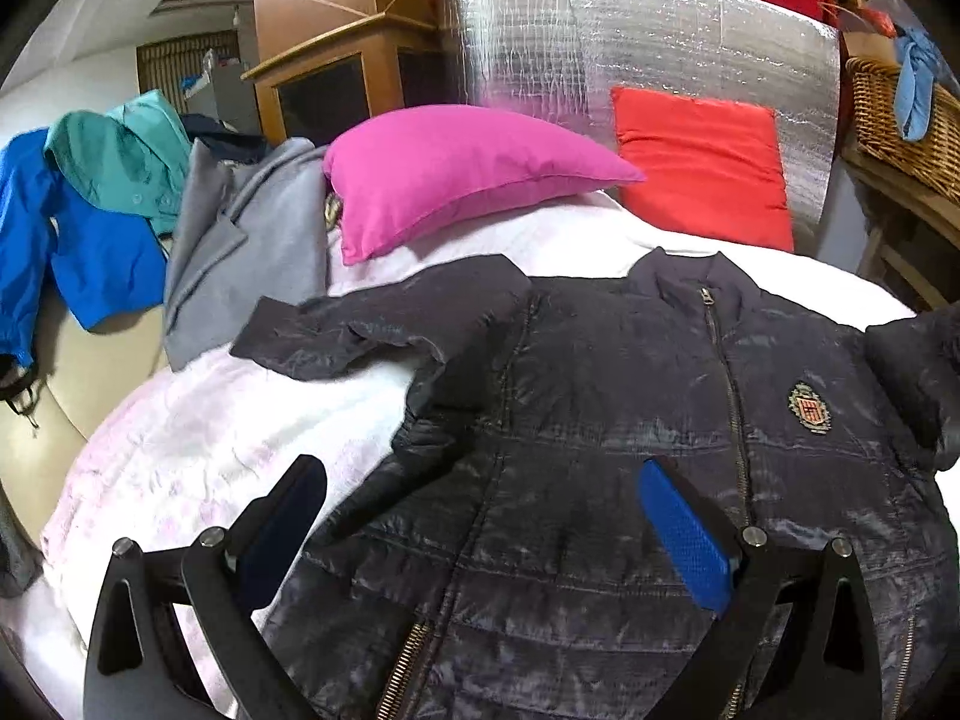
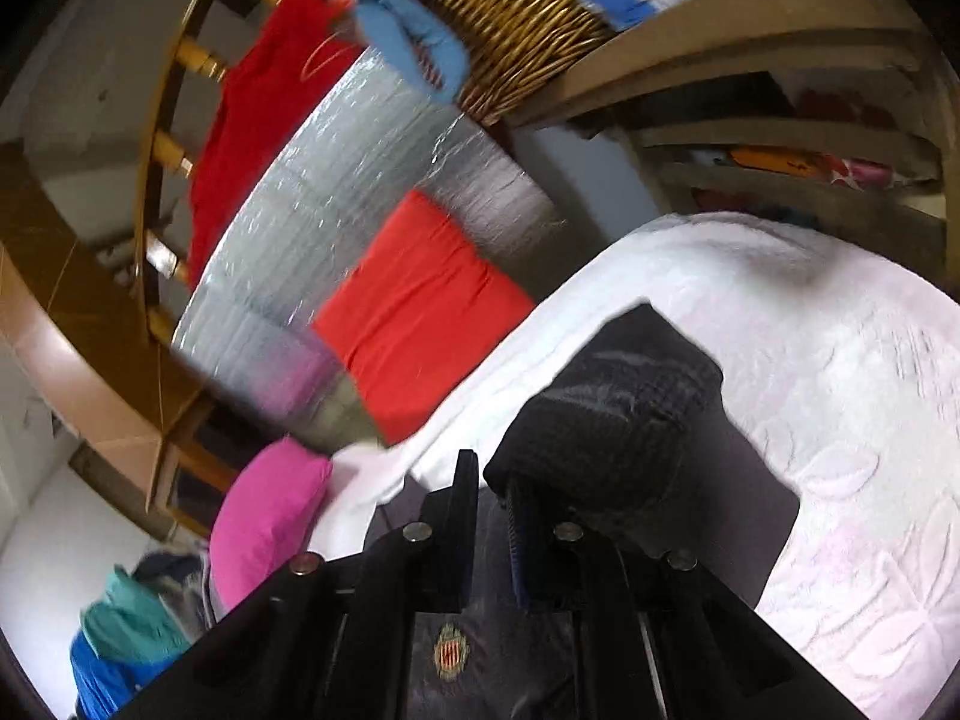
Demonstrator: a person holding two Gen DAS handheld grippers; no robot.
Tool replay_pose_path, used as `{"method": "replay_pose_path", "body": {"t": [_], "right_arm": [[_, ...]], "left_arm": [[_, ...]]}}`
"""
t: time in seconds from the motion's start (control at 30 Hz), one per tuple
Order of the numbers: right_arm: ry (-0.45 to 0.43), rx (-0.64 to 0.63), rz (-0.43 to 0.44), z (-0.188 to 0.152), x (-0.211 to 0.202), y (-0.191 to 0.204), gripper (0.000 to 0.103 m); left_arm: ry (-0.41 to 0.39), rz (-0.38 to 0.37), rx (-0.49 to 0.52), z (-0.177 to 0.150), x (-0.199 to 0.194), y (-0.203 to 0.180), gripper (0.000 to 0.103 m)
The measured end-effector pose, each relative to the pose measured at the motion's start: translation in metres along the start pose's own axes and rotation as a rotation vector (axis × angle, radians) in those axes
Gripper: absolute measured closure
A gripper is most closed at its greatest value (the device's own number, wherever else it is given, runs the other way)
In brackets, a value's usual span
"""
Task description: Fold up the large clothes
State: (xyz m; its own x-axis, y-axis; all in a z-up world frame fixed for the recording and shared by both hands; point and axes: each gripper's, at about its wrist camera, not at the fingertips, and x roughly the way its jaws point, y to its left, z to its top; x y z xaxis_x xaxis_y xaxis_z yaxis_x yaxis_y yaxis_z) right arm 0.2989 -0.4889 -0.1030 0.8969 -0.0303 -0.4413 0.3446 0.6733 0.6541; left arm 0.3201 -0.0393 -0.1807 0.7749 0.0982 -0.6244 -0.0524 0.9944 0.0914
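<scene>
A dark navy puffer jacket lies front up on the white bedspread, zipped, with a crest badge on its chest. Its left sleeve stretches out toward the grey garment. My left gripper is open above the jacket's lower left body, holding nothing. My right gripper is shut on the jacket's right sleeve and holds it lifted over the jacket; the crest shows below it.
A pink pillow and a red cushion lean at the bed's head against a silver foil panel. Grey, teal and blue garments lie at the left. A wicker basket sits on shelves at the right.
</scene>
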Motion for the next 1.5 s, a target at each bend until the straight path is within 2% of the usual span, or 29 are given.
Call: {"method": "replay_pose_path", "body": {"t": [0.1, 0.23, 0.43, 0.47, 0.53, 0.57, 0.6, 0.7, 0.77, 0.87, 0.93, 1.03, 1.1, 1.17, 1.23, 1.33, 1.43, 1.5], "right_arm": [[0.038, -0.042, 0.024, -0.015, 0.006, 0.013, 0.092], [0.123, -0.127, 0.082, -0.046, 0.033, 0.063, 0.092], [0.288, -0.220, 0.182, -0.124, 0.081, 0.134, 0.092], [0.319, -0.229, 0.182, -0.135, 0.089, 0.139, 0.088], [0.442, -0.252, 0.185, -0.170, 0.109, 0.154, 0.067], [0.491, -0.252, 0.189, -0.183, 0.113, 0.155, 0.038], [0.543, -0.252, 0.192, -0.196, 0.117, 0.156, 0.020], [0.586, -0.291, 0.228, -0.222, 0.106, 0.153, 0.020], [0.615, -0.298, 0.257, -0.225, 0.092, 0.145, 0.020], [0.580, -0.289, 0.268, -0.206, 0.060, 0.118, 0.020], [0.498, -0.274, 0.212, -0.186, 0.040, 0.095, 0.020], [0.330, -0.205, 0.101, -0.152, 0.018, 0.055, 0.020], [0.263, -0.169, 0.015, -0.132, 0.012, 0.028, 0.020], [0.225, -0.062, 0.001, -0.117, 0.016, -0.003, 0.020], [0.229, 0.011, 0.012, -0.108, 0.023, -0.021, 0.020], [0.232, 0.021, -0.014, -0.104, 0.043, -0.030, 0.020], [0.267, 0.046, -0.024, -0.095, 0.063, -0.045, 0.020], [0.282, 0.047, -0.045, -0.096, 0.078, -0.050, 0.020]], "left_arm": [[0.002, 0.006, -0.013, 0.001, 0.001, 0.003, 0.000], [0.004, 0.032, -0.032, 0.003, 0.002, 0.014, 0.000], [0.008, 0.077, -0.097, 0.007, 0.008, 0.042, 0.000], [0.007, 0.082, -0.102, 0.008, 0.008, 0.045, 0.000], [0.005, 0.096, -0.115, 0.010, 0.010, 0.052, 0.000], [0.003, 0.098, -0.122, 0.011, 0.010, 0.055, 0.000], [0.001, 0.098, -0.127, 0.012, 0.010, 0.057, 0.000], [-0.003, 0.093, -0.142, 0.014, 0.010, 0.062, 0.000], [-0.003, 0.079, -0.152, 0.015, 0.011, 0.063, 0.000], [0.001, 0.024, -0.136, 0.016, 0.014, 0.056, 0.000], [0.009, -0.026, -0.115, 0.017, 0.017, 0.048, 0.000], [0.009, -0.124, -0.067, 0.019, 0.020, 0.027, 0.000], [0.005, -0.183, -0.030, 0.021, 0.023, 0.011, 0.000], [0.009, -0.226, 0.007, 0.023, 0.029, -0.006, 0.000], [0.014, -0.229, 0.042, 0.024, 0.038, -0.018, 0.000], [0.052, -0.186, 0.071, 0.027, 0.056, -0.021, 0.000], [0.074, -0.164, 0.024, 0.031, 0.064, -0.004, 0.000], [0.066, -0.123, 0.000, 0.033, 0.064, 0.012, 0.000]]}}
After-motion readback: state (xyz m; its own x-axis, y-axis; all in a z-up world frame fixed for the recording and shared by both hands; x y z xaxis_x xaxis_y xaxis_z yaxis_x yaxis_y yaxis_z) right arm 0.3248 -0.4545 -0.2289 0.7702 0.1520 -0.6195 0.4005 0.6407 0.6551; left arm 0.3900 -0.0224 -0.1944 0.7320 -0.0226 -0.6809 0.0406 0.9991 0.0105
